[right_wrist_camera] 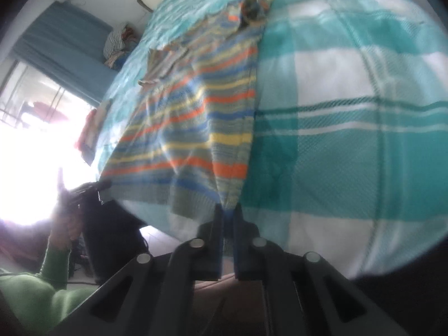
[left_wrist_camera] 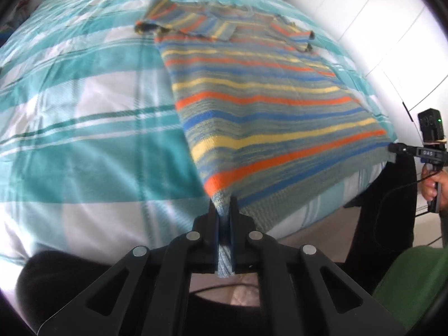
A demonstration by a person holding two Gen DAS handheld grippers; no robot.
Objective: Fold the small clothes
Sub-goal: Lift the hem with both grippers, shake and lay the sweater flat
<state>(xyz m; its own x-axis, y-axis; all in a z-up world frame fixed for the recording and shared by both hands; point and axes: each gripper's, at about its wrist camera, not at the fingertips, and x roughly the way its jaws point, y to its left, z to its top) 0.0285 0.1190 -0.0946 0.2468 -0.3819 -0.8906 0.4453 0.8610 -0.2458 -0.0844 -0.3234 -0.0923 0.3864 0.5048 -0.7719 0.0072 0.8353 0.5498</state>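
Note:
A striped knit sweater (left_wrist_camera: 266,95) in orange, yellow, blue and grey lies spread on the bed, its sleeves folded across the far end. My left gripper (left_wrist_camera: 224,210) is shut on the near left corner of the hem, lifted off the bed. My right gripper (right_wrist_camera: 229,210) is shut on the other hem corner; the sweater (right_wrist_camera: 196,117) stretches away from it. In the left wrist view the right gripper (left_wrist_camera: 392,149) shows at the far right, at the hem corner. In the right wrist view the left gripper (right_wrist_camera: 105,184) shows at the left, at its corner.
The bed carries a teal and white checked cover (left_wrist_camera: 84,112), also in the right wrist view (right_wrist_camera: 350,112). A white wall (left_wrist_camera: 378,14) stands to the right. A bright window (right_wrist_camera: 33,140) and a pile of clothes (right_wrist_camera: 119,42) lie to the left.

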